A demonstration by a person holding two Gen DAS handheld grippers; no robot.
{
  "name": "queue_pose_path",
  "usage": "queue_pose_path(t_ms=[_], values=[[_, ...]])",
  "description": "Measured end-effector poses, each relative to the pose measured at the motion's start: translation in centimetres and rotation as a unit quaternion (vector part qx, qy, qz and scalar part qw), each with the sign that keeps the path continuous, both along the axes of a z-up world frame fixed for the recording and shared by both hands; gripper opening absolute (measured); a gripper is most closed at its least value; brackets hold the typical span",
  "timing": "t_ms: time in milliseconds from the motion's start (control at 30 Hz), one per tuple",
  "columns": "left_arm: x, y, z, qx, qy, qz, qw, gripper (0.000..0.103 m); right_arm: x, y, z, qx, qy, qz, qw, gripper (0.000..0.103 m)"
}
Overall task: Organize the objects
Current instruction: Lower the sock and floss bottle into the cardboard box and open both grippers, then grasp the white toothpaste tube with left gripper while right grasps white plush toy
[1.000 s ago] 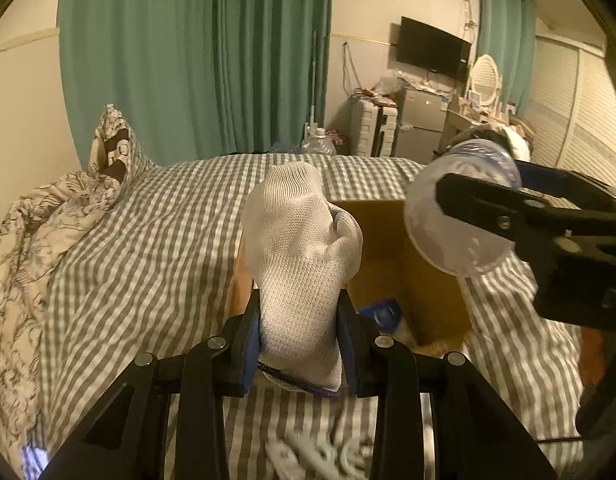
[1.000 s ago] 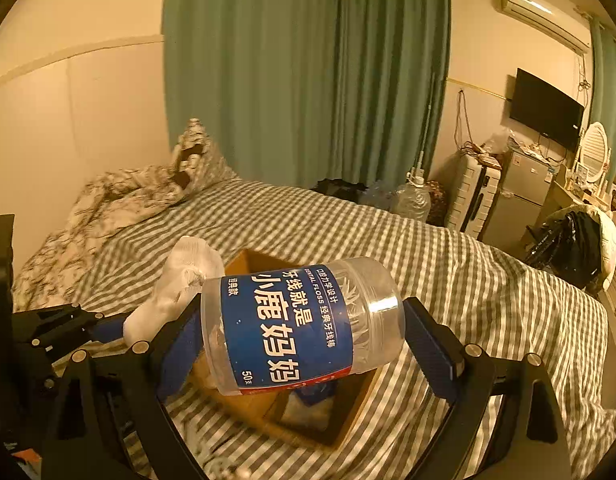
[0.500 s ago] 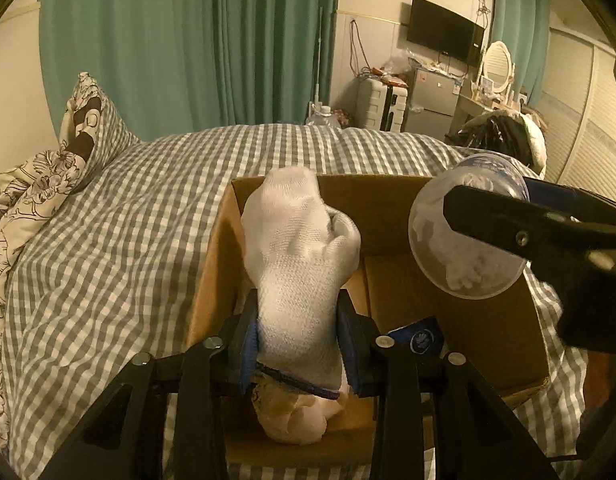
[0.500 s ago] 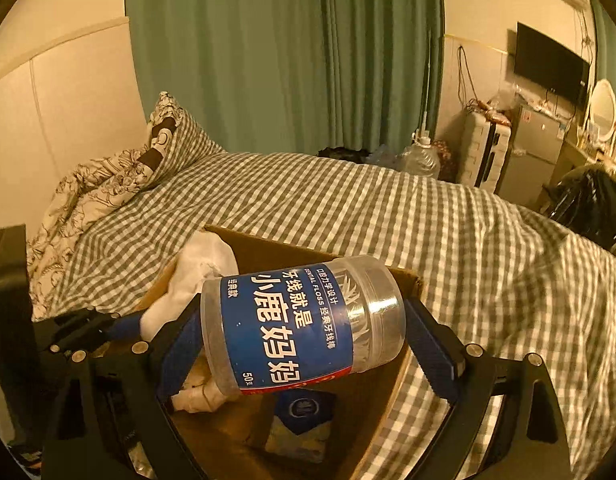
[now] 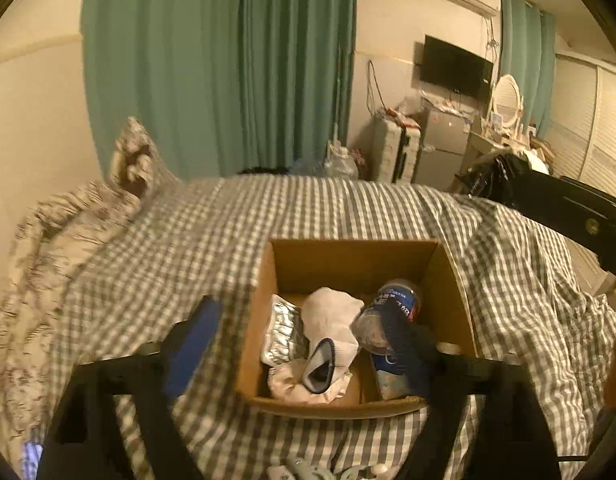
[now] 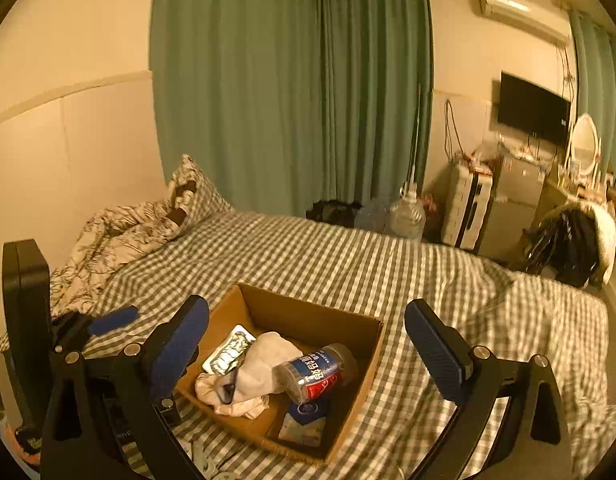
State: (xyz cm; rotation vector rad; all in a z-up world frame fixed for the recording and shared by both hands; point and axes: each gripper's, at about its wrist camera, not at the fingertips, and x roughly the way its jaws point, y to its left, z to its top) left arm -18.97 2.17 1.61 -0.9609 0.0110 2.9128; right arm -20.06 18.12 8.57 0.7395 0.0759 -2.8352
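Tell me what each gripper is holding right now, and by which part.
Nothing. The left gripper and right gripper are both open and empty; the sock and bottle lie in the cardboard box.

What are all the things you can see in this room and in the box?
cardboard box: one, brown, open, on the bed
white glove: one, inside the box
clear bottle: one, blue label, lying in the box against the glove
silver packet: one, in the box's left corner
blue packet: one, on the box floor under the bottle
bedspread: one, grey-white check
curtain: green, behind the bed
television: one, black, on the wall
left gripper: open, above the box
right gripper: open, above the box
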Motion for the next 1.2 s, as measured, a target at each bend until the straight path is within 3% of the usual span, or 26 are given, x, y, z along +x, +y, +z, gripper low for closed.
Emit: queue_pose_path(t_ms=[233, 433, 700, 933, 1100, 1200], values=[[4.5, -1.1, 2.2, -0.006, 0.021, 0.019, 0.9996, 0.097, 5.9, -0.6, 2.0, 0.023, 0.012, 0.021, 0.999, 0.099], [7.8, -1.7, 0.5, -0.021, 0.007, 0.033, 0.9992, 0.098, 8.9, -0.7, -1.2, 0.035, -0.020, 0.023, 0.999, 0.099], [9.0, -2.3, -7.2, -0.028, -0.070, 0.060, 0.9953, 0.098, 8.5, -1.1, -10.9, 0.050, -0.115, 0.007, 0.992, 0.099], [9.3, -1.6, -14.9, -0.040, -0.155, 0.056, 0.9855, 0.097, 7.4, -0.7, -16.5, 0.049, -0.177, -0.004, 0.983, 0.099], [9.4, -0.3, -17.4, -0.065, -0.174, 0.028, 0.9822, 0.074, 7.1, -0.8, -18.3, 0.055, -0.199, -0.005, 0.978, 0.099], [9.2, 0.0, -18.8, -0.047, -0.192, 0.009, 0.9802, 0.069, 7.1, -0.9, -18.8, 0.062, -0.205, -0.005, 0.977, 0.099]])
